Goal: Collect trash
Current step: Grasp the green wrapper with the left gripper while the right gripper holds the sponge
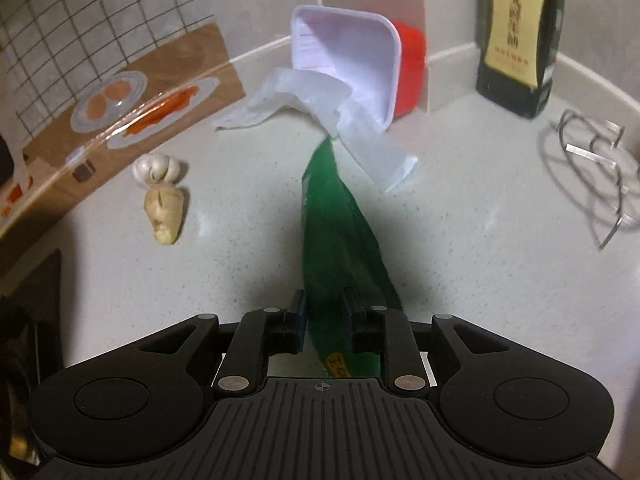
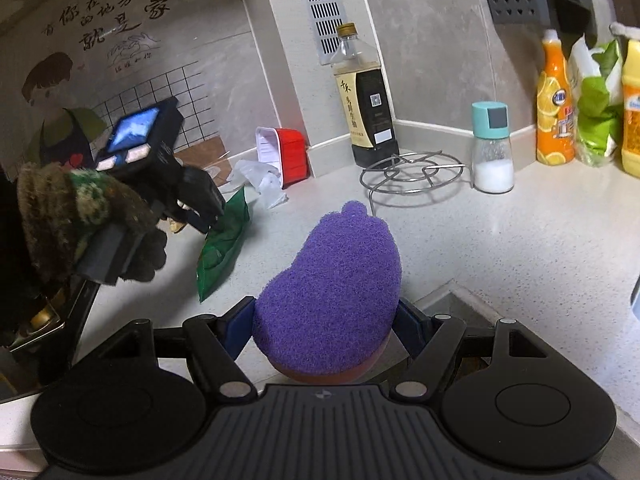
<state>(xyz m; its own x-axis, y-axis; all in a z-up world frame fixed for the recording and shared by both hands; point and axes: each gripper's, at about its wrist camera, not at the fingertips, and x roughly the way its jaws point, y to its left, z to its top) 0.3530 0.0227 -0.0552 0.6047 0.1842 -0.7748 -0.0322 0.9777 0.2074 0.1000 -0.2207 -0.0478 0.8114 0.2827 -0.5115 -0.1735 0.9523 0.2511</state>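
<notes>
Your left gripper (image 1: 324, 320) pinches the green wrapper (image 1: 336, 216), which hangs over the bench (image 1: 460, 260). Jaws sit loose around it: it may slip. Right gripper (image 2: 326, 320) clamps the purple sponge (image 2: 332, 280), leaving the white film (image 1: 288, 96) uncollected.

Near end of green wrapper (image 1: 340, 236) concealed between the left gripper (image 1: 325, 320) pads; grip contact not confirmable. Label print on dark bottle (image 1: 520, 36) smeared by blur, bottle top cut off by upper frame edge. Red container (image 1: 412, 68) largely masked by white tray (image 1: 348, 60). Underside of purple sponge (image 2: 336, 280) hidden below gripper body. Yellow bottle (image 2: 632, 108) cropped at right edge. Gloved hand (image 2: 80, 216) cropped at left edge.
</notes>
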